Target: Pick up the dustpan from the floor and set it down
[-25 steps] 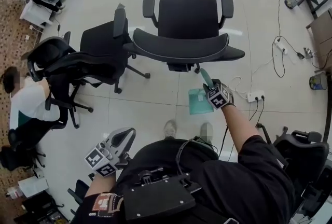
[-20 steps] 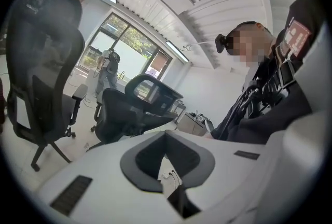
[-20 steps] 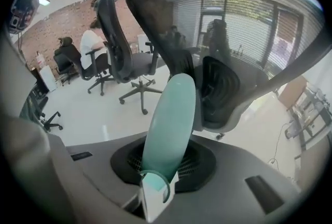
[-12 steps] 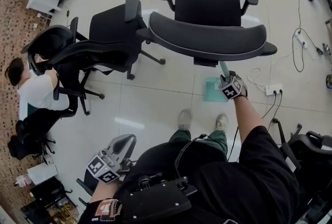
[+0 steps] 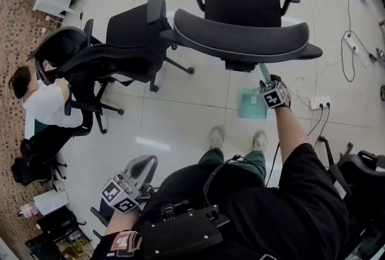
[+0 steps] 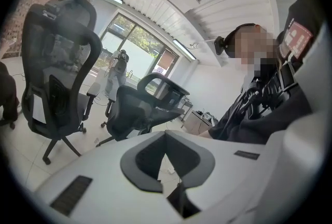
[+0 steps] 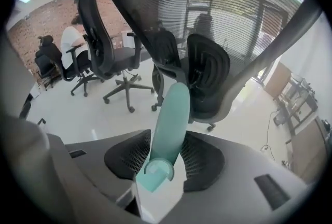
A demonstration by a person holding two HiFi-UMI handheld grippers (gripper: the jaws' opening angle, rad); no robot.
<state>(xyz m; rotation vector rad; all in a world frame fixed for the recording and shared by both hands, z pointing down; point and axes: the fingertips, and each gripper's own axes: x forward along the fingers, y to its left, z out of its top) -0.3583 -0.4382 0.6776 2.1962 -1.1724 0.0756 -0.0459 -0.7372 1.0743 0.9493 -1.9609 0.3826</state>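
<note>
The teal dustpan (image 5: 251,103) rests on the pale tiled floor just ahead of the person's right shoe, below the front edge of the big black chair seat (image 5: 240,42). Its handle (image 7: 171,114) rises up between the jaws of my right gripper (image 5: 265,82). Those jaws are opening, and floor shows between the handle and one pad. My left gripper (image 5: 144,165) hangs low at the person's left side with its jaws together on nothing; in its own view the left gripper (image 6: 166,135) looks out at office chairs.
Black office chairs (image 5: 129,42) crowd the floor ahead and to the left. A seated person in white (image 5: 45,105) is at far left. A power strip (image 5: 320,102) and cables lie to the right of the dustpan. Another chair (image 5: 355,174) stands at the right.
The right gripper has come down with the dustpan, which now sits on the floor under the chair's front edge. The left gripper has dropped lower beside the body.
</note>
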